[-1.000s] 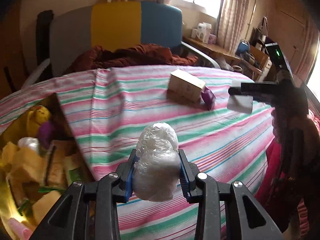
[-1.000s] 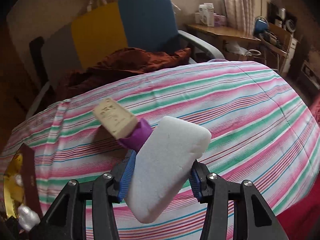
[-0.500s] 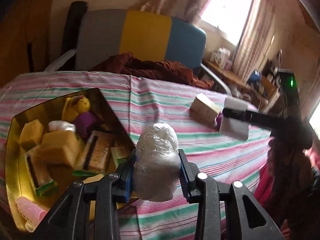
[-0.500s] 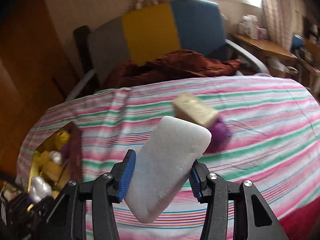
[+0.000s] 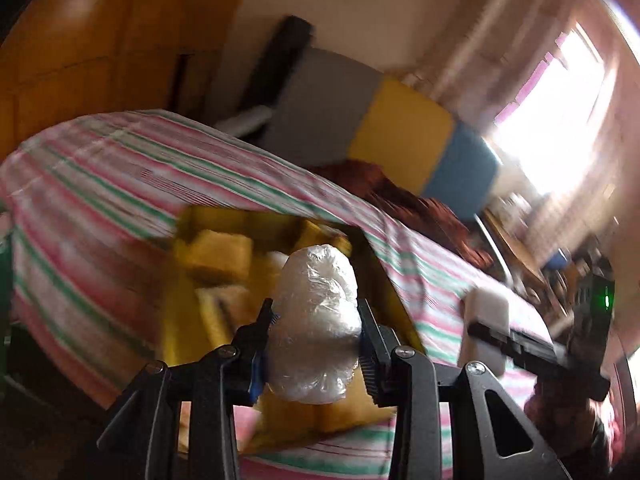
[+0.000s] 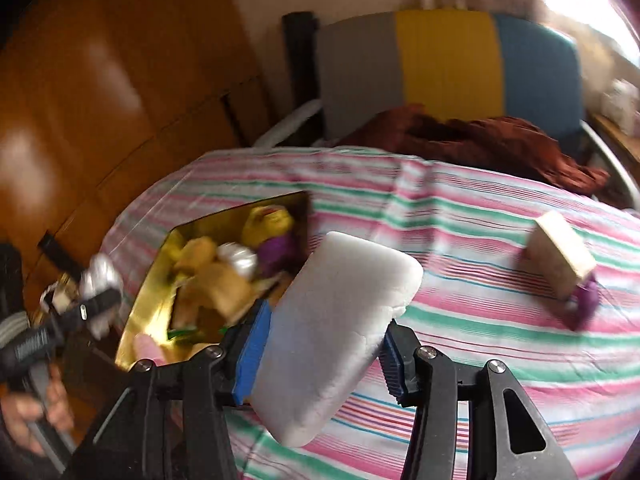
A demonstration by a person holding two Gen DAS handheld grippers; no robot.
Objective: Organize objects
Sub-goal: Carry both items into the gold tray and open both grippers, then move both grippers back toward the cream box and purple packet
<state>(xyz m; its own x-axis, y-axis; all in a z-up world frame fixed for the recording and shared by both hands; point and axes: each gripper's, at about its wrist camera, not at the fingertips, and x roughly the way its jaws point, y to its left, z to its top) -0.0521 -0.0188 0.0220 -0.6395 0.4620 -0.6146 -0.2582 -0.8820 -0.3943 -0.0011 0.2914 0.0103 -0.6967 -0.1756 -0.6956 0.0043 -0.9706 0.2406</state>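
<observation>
Both grippers now over tray (image 6: 144,300) at bed's left edge: left gripper (image 5: 316,336) clamps wrapped ball (image 5: 316,320); right gripper (image 6: 324,344) clamps white block (image 6: 332,332).

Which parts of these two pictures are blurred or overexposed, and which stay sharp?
Left wrist view: window blown out, striped cloth and gold tin smeared, wrapped bundle sharp. Right wrist view: tin contents and left gripper blurred, white block crisp.

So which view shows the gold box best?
The right wrist view: the gold box shows two walls and its jumbled contents. In the left wrist view the gold box is blurred and half hidden behind the wrapped bundle in the left gripper.
</observation>
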